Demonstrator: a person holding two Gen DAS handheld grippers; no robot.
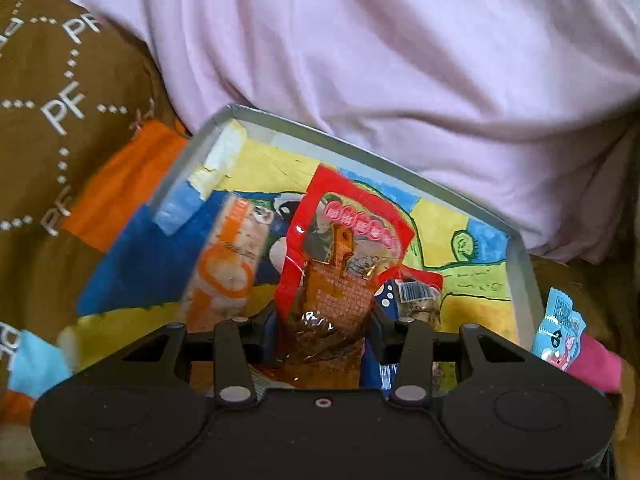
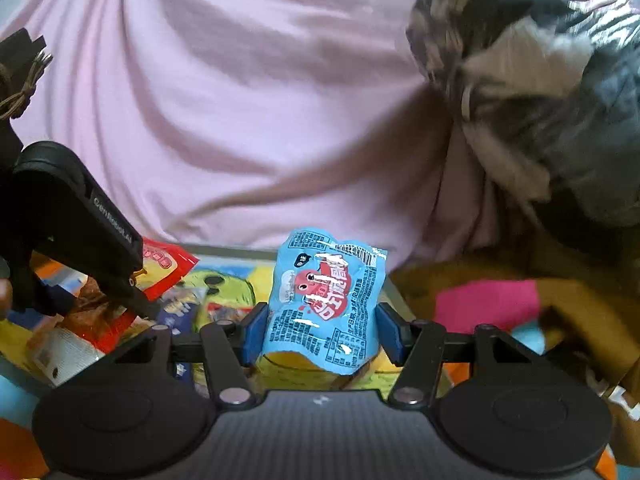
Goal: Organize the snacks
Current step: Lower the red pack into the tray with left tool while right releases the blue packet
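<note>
Red-and-clear packet sits clamped in the left gripper, jaws narrowed on its lower end, held above the tray, likely for dropping in among the snacks there. Light blue sachet stands upright, pinched at its sides in the right gripper, at the tray's edge, probably bound for the same place. Sachet: crinkled, glossy, red cartoon figure, dense print. Packet: brown contents showing through. Orange packet lies in the tray beside it.

- The grey-rimmed shallow tray lies below me, its yellow far right corner bare.
- An orange snack packet fills its left.
- A bulging pink cloth walls off the far side.
</note>
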